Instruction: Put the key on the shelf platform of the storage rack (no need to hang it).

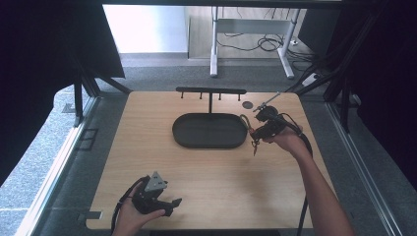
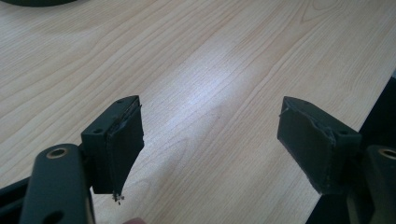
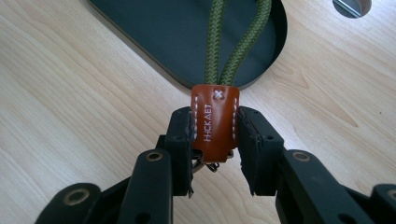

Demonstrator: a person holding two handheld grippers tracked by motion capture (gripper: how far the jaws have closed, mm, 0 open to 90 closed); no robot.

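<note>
A brown leather key fob (image 3: 215,123) with white stitching and a green cord loop (image 3: 233,42) sits between the pads of my right gripper (image 3: 215,135), which is shut on it. The cord loop reaches out over the black oval tray (image 3: 163,32). A bit of metal ring (image 3: 205,165) shows under the fob. In the high view my right gripper (image 1: 255,132) hovers at the right end of the tray (image 1: 179,135), with something small dangling below it (image 1: 254,146). My left gripper (image 1: 172,204) rests near the table's front edge, its jaws (image 2: 210,140) wide open over bare wood.
A black rack with several hooks (image 1: 211,91) stands behind the tray on a thin post. A round cable hole (image 1: 247,104) lies in the tabletop at the back right. The table's right edge (image 2: 373,107) runs close beside my left gripper.
</note>
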